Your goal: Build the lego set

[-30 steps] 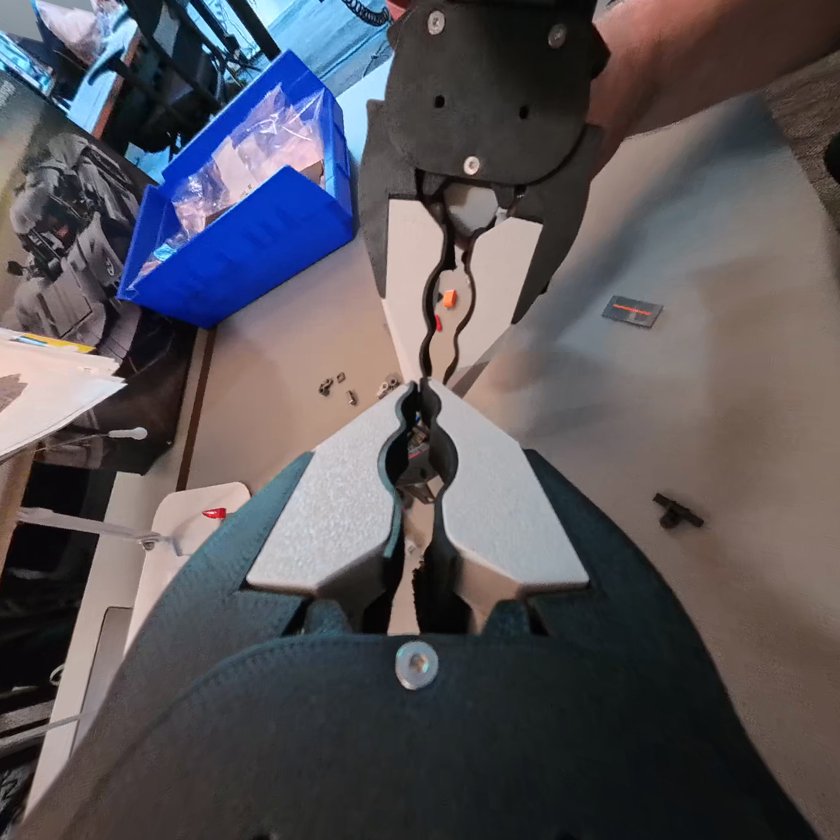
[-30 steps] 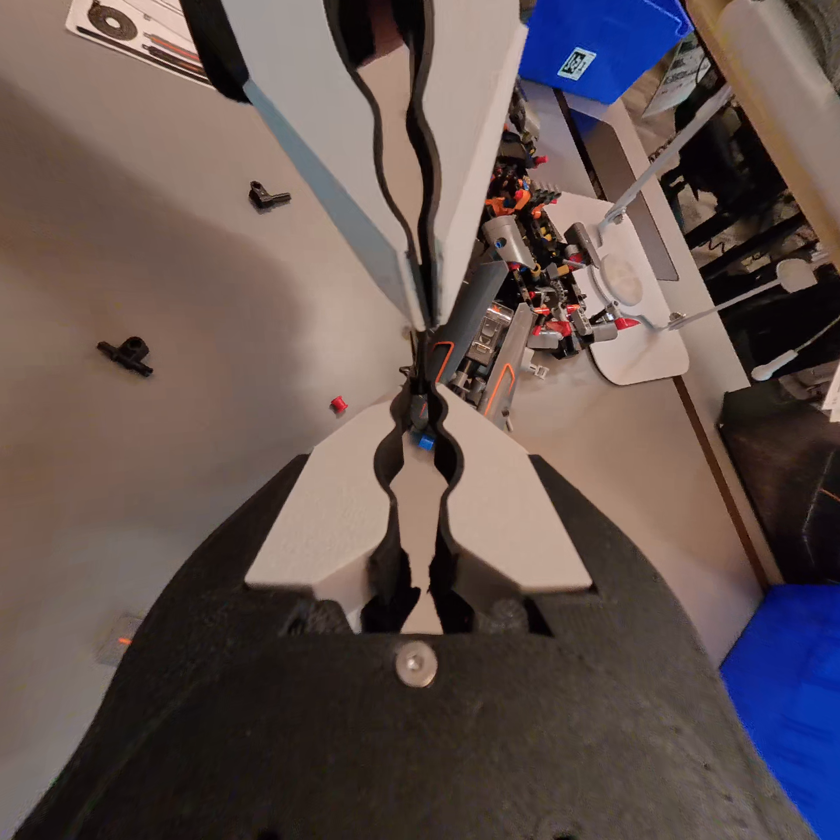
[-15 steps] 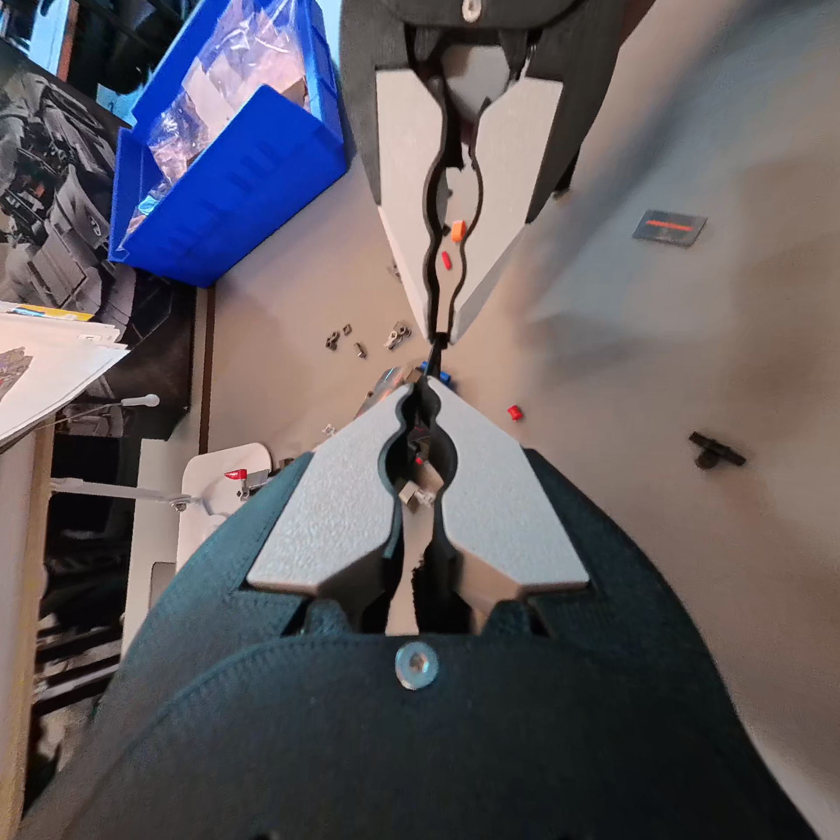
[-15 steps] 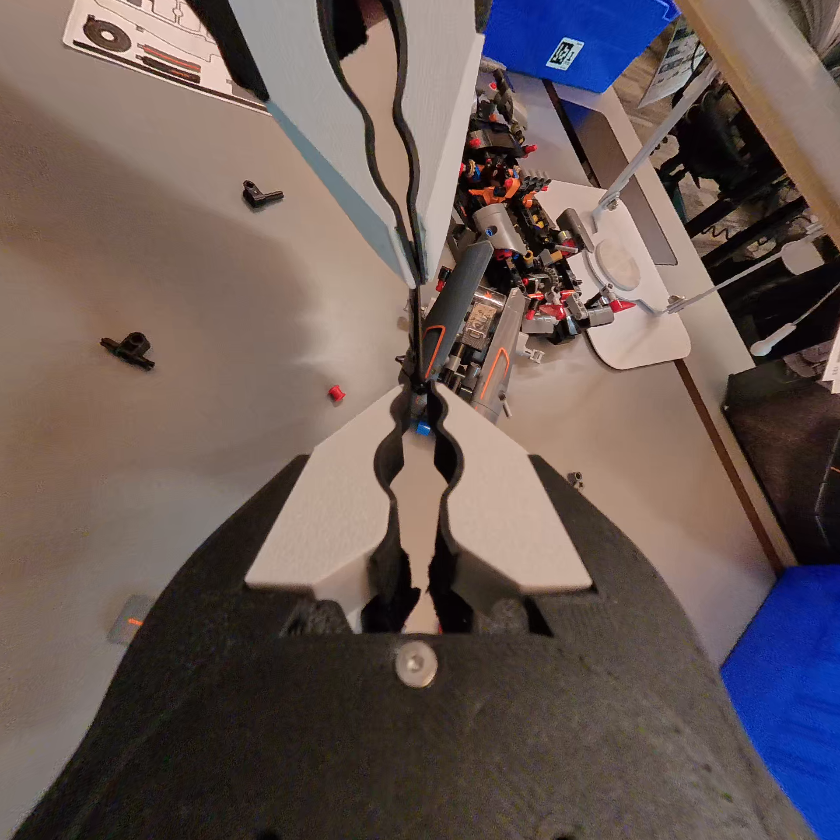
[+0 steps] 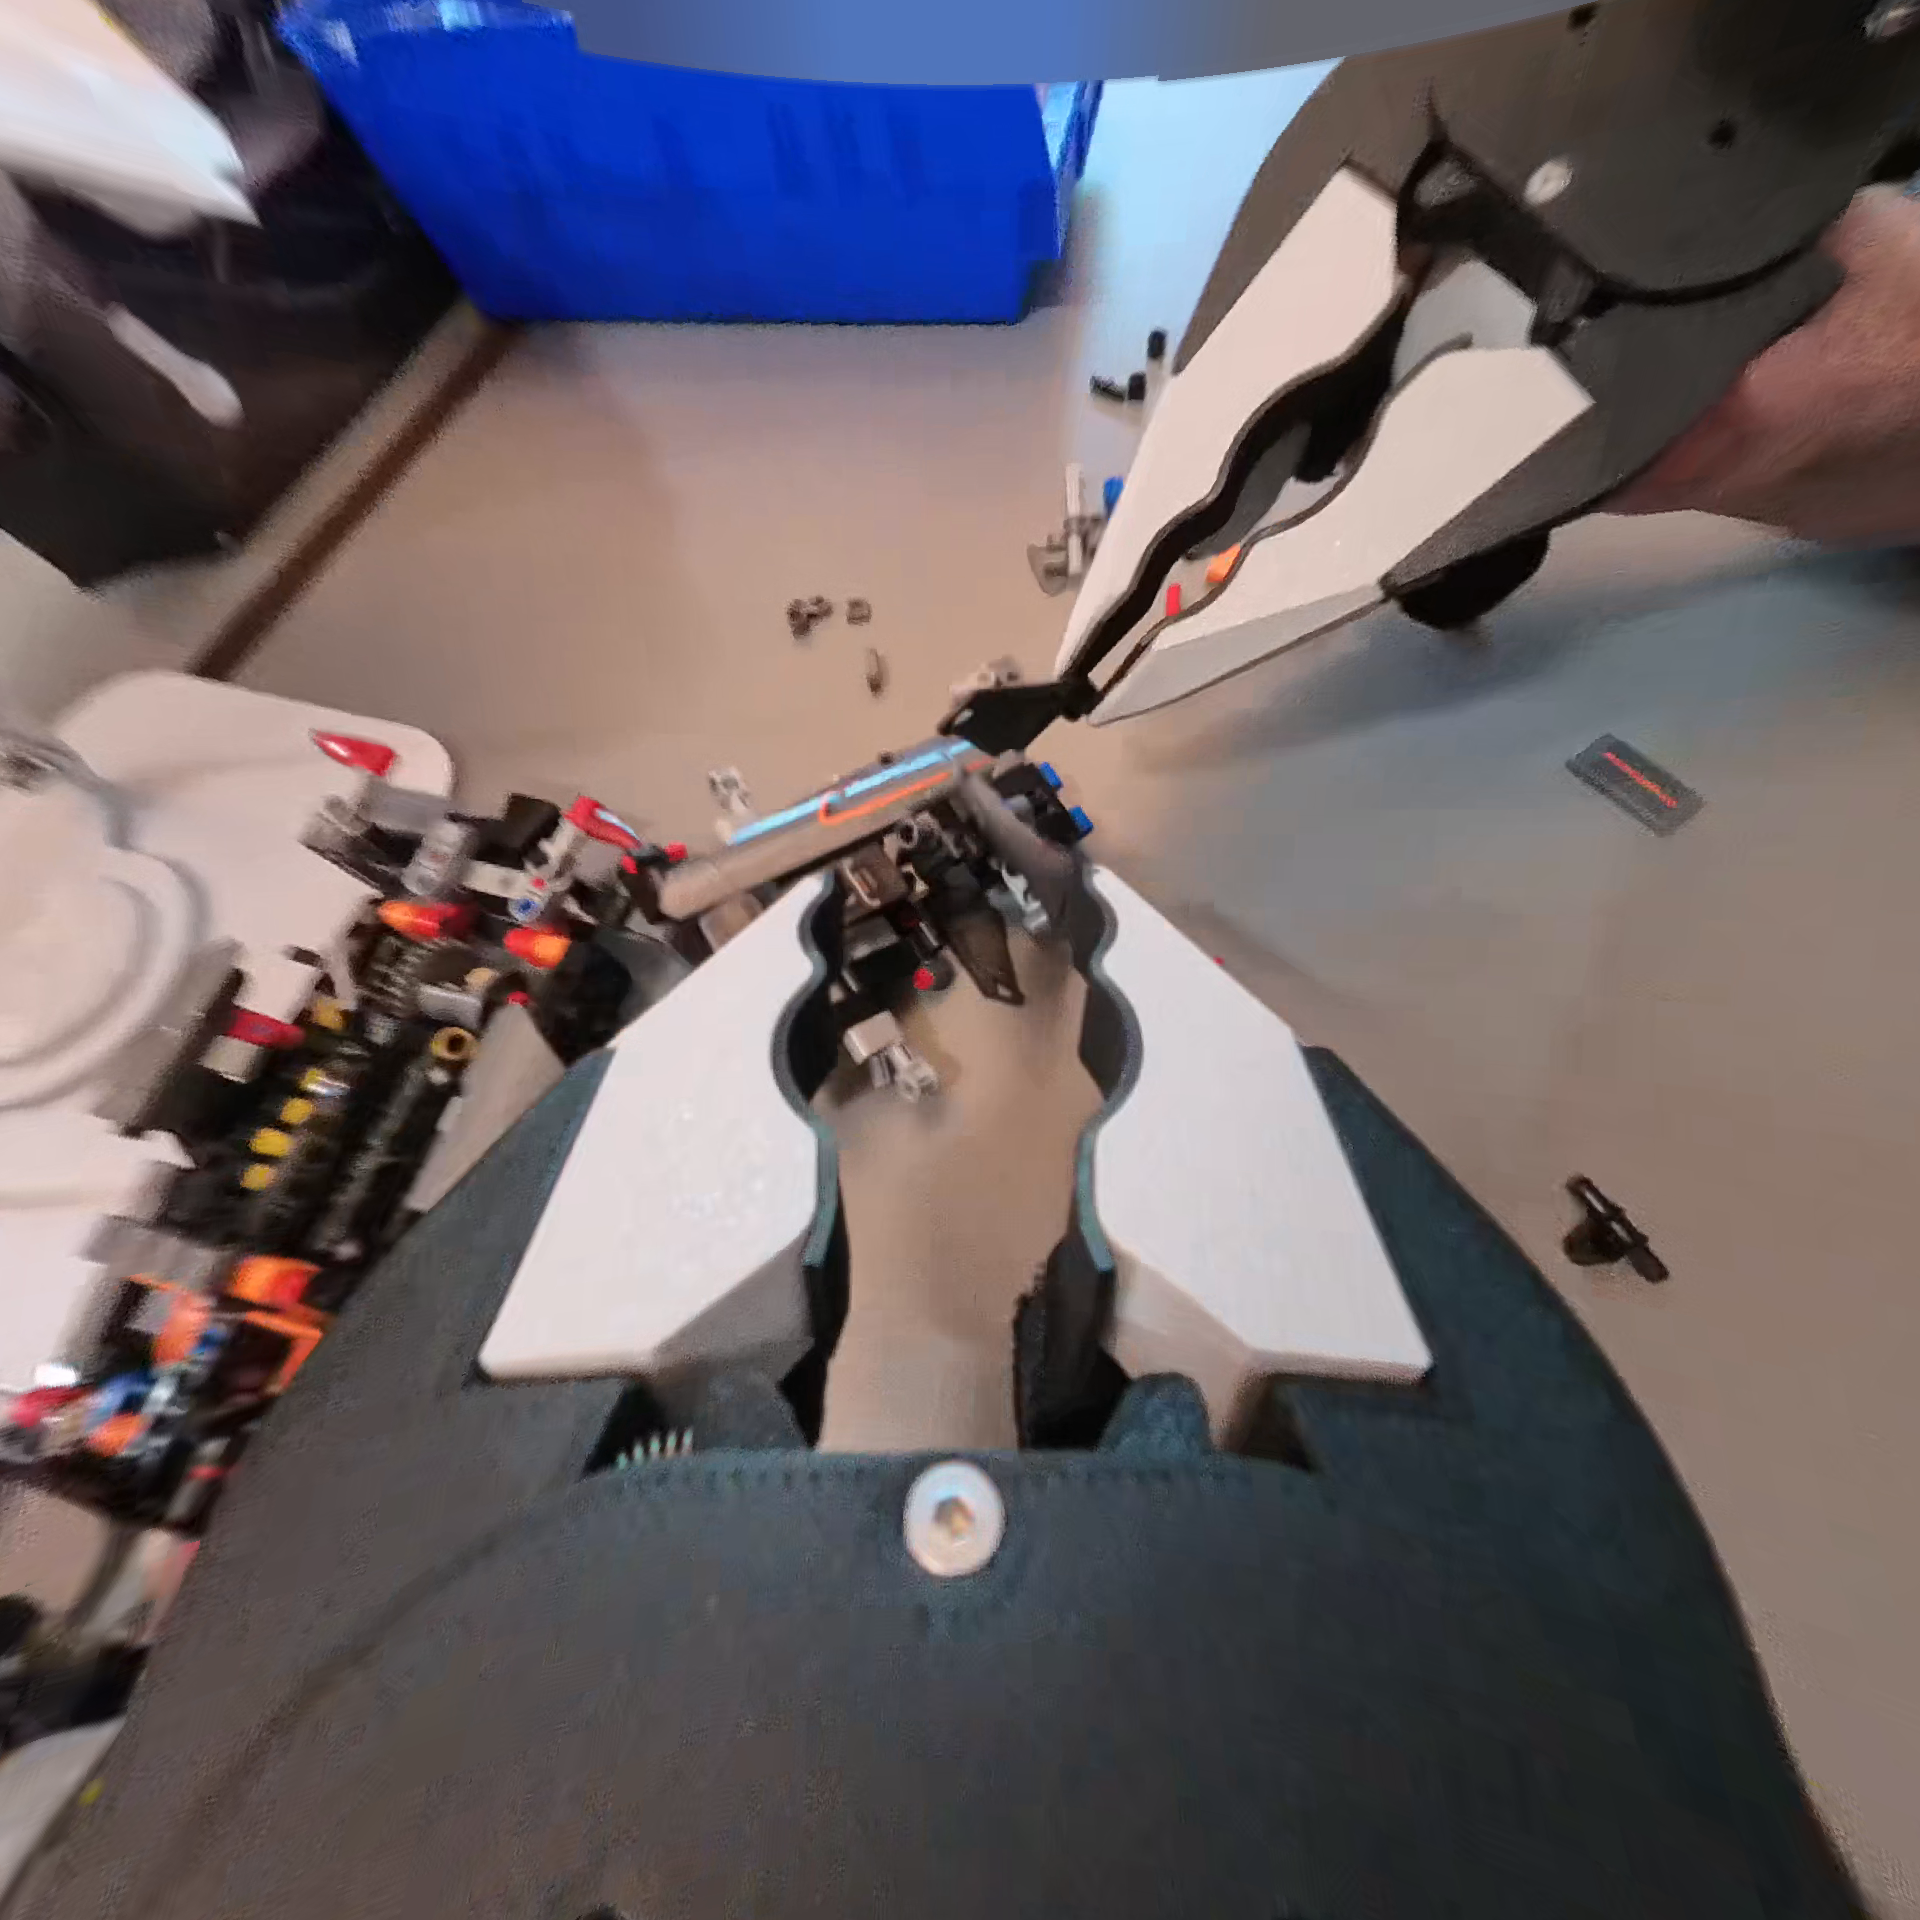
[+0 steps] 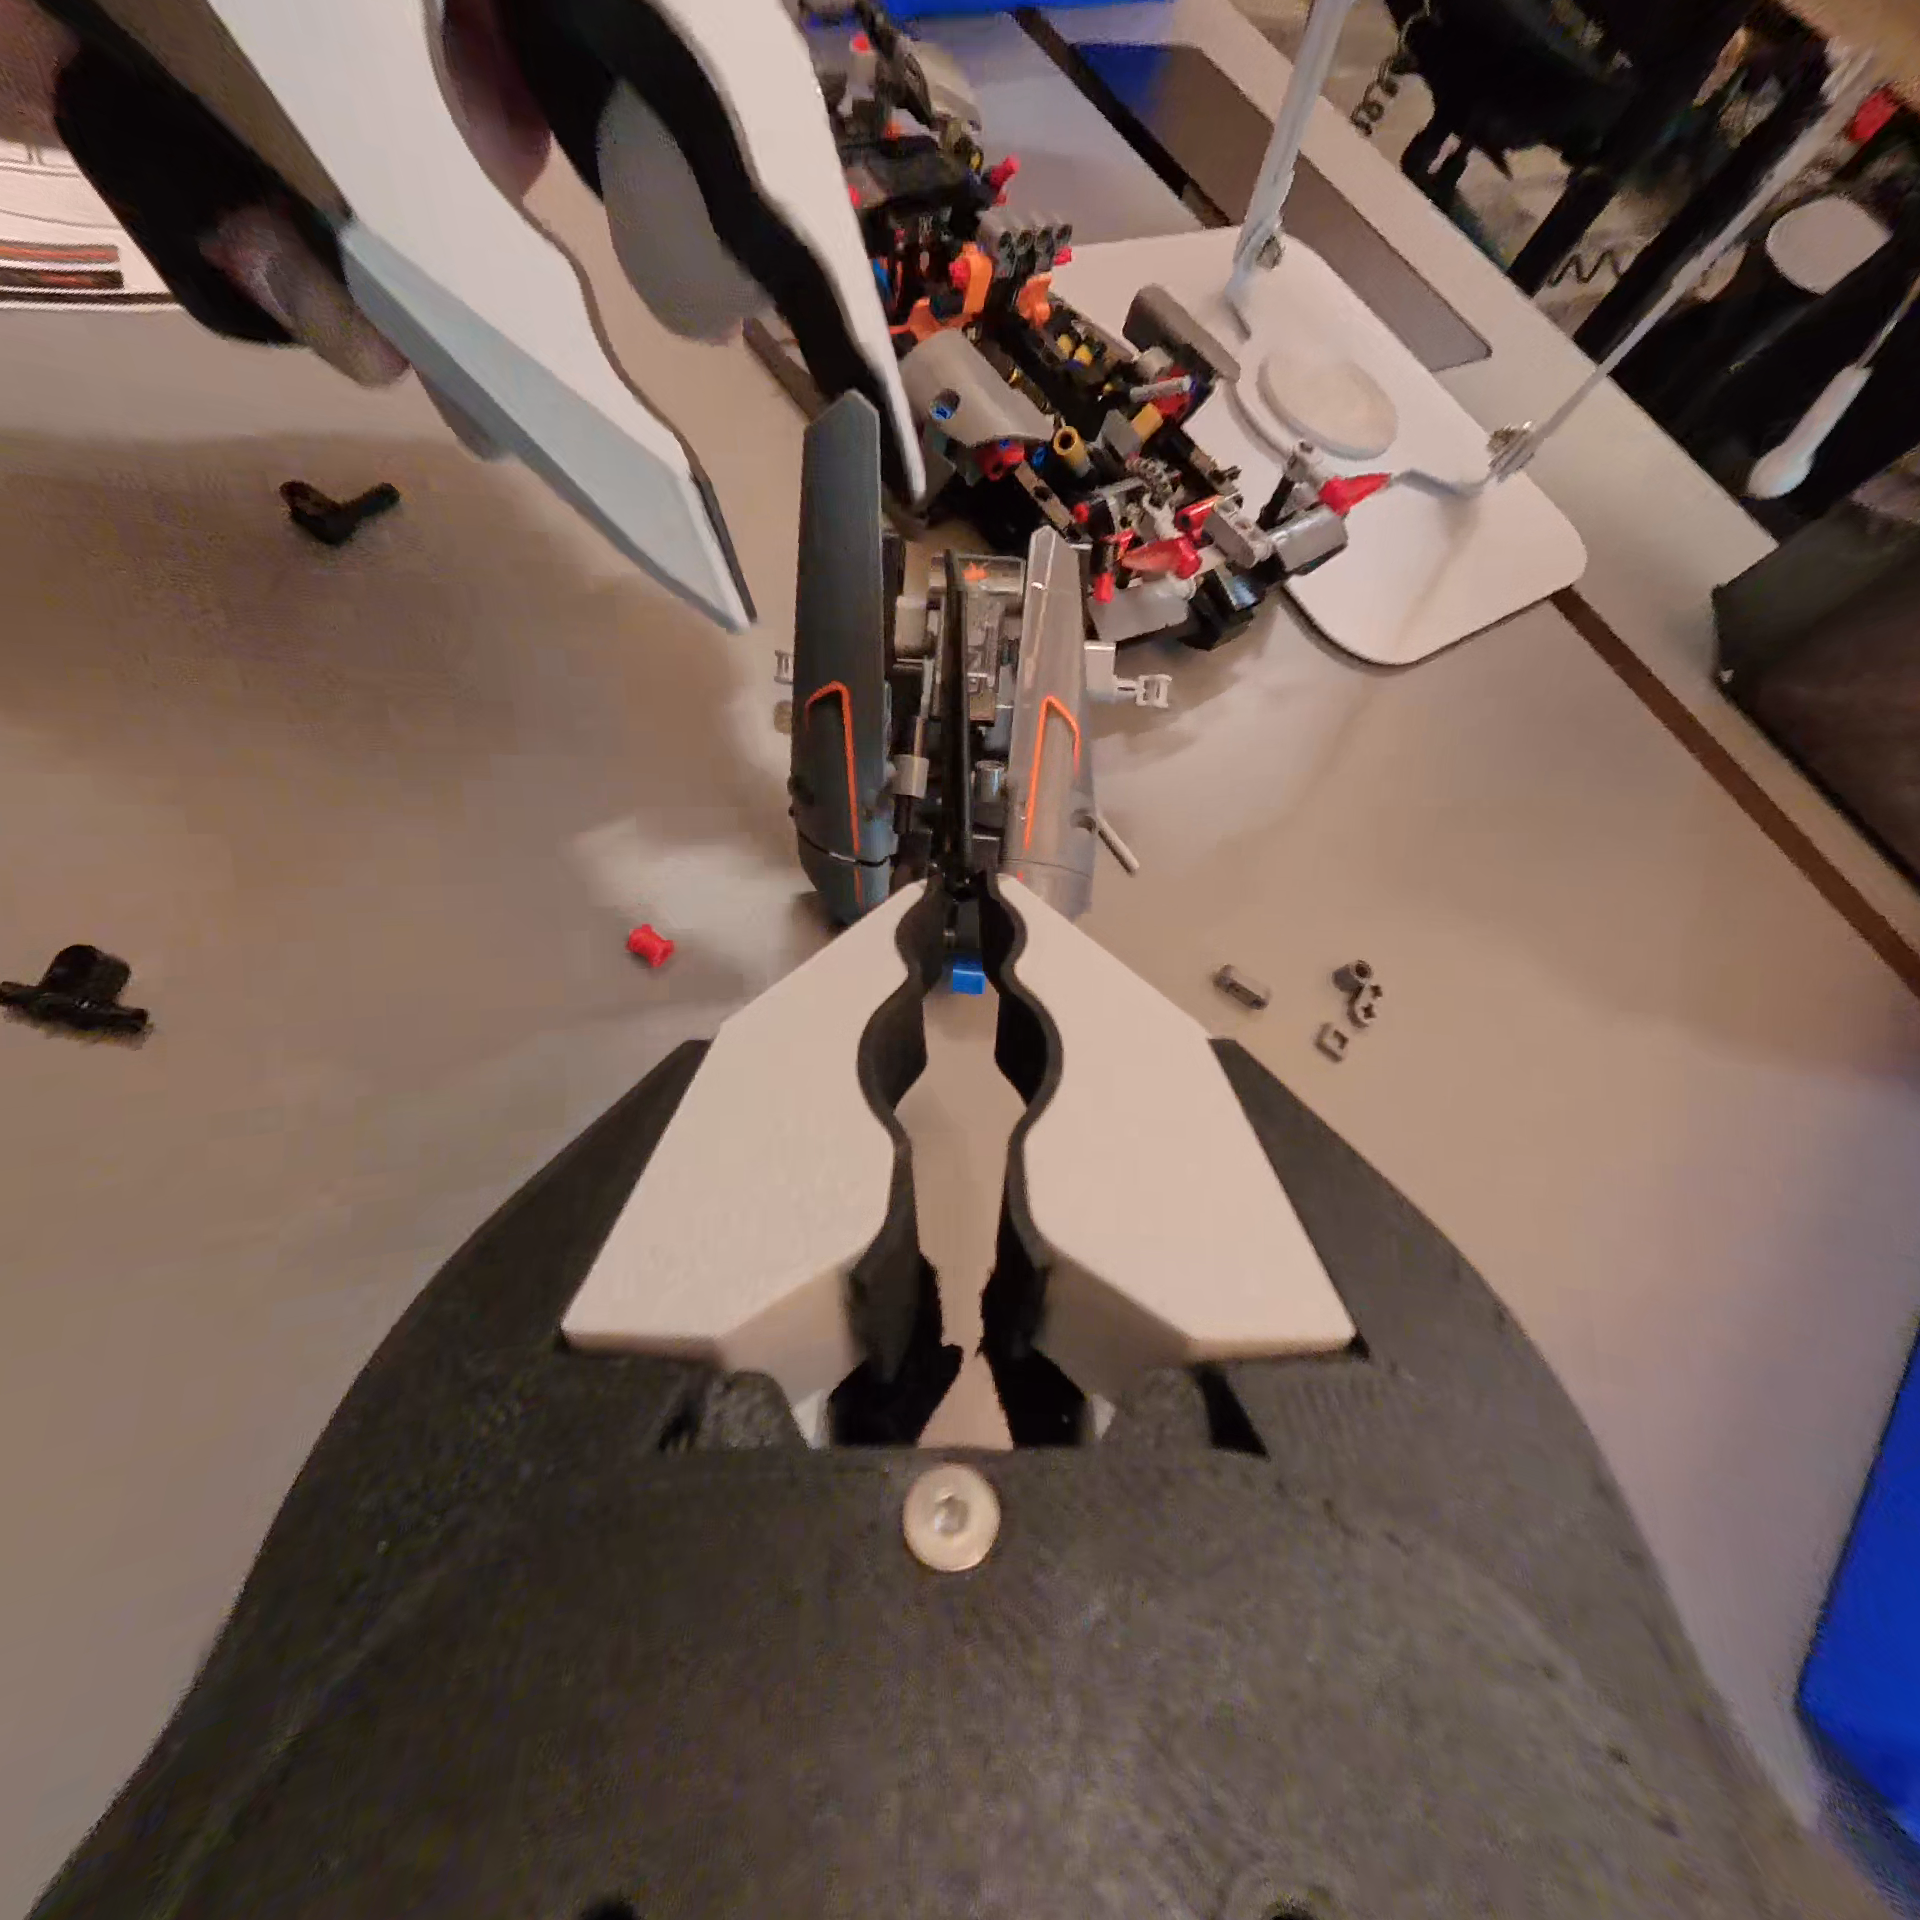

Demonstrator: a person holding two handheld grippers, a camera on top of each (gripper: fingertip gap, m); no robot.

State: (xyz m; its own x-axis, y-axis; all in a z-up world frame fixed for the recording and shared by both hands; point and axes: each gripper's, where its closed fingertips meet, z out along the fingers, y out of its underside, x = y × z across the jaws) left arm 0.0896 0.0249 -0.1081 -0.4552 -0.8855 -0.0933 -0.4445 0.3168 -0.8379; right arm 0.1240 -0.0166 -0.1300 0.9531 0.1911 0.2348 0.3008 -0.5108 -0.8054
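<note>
The partly built lego car [image 6: 1091, 416] lies on the grey table, its two grey nose panels with orange lines [image 6: 1049, 707] pointing at me. My right gripper [image 6: 956, 894] is shut on a thin black lego piece [image 6: 961, 727] that runs between the two panels. In the left wrist view that gripper [image 5: 1070, 696] pinches the black piece [image 5: 997, 717] at the car's nose [image 5: 831, 821]. My left gripper [image 5: 956, 904] is open, its fingers on either side of the car's front without gripping it. It also shows open in the right wrist view [image 6: 821, 551], above the dark panel [image 6: 831, 665].
A small red piece [image 6: 649, 945], two black connectors [image 6: 73, 992] [image 6: 338, 509] and small grey bits [image 6: 1351, 997] lie loose on the table. A white stand base [image 6: 1455, 561] sits behind the car. A blue bin [image 5: 727, 187] stands at the back. A dark sticker [image 5: 1631, 795] lies to the right. The gap from one gripper's tips to the other's is roughly 7 cm.
My left gripper has opened and let go of the car's front, and has swung to face along the car. My right gripper stays shut on the black piece.
</note>
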